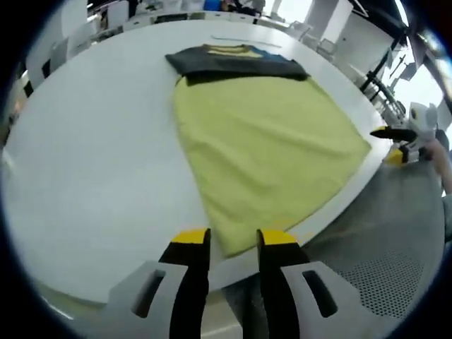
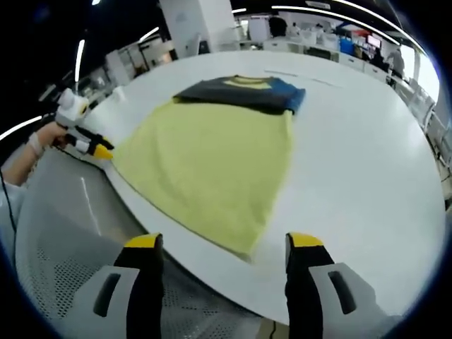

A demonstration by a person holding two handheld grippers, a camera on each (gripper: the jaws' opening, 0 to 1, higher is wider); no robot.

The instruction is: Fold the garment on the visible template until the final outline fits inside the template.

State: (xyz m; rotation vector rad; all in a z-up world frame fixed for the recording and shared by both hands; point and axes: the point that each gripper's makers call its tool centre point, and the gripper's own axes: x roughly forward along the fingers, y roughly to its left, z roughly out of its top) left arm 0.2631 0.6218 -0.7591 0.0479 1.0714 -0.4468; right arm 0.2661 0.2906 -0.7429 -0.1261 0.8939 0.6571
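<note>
Left gripper view: left tool (image 1: 234,239), black jaws with yellow tips on grey mounts, stood with a narrow gap between the tips, gripping nothing, hovering over the near edge of the desk.

Item 1: large white desk (image 1: 92,162) with a curved edge, seen also in the right gripper view (image 2: 367,155).

Item 2: yellow-green cloth garment (image 1: 261,148), spread flat on the desk, wide at the near hem and narrowing toward the far end; its near corner lay just ahead of the left tool's tips. In the right gripper view the same garment (image 2: 212,162) lay between the two views' tools, its near corner close to the desk edge.

Item 3: dark grey folded-over upper part of the garment (image 1: 236,65), lying across the far end, with a yellow and blue band at the neck; seen again in the right gripper view (image 2: 244,93) with a blue patch at one side.

Item 4: right tool (image 2: 224,242), same make, jaws wide apart, holding nothing, poised above the desk edge near the garment's corner. It appeared in the left gripper view (image 1: 397,145) beside the desk edge, held in a hand.

Item 5: grey perforated mesh surface (image 2: 63,233), below the desk edge.

Item 6: white chairs and desks (image 1: 106,18), in the background.
</note>
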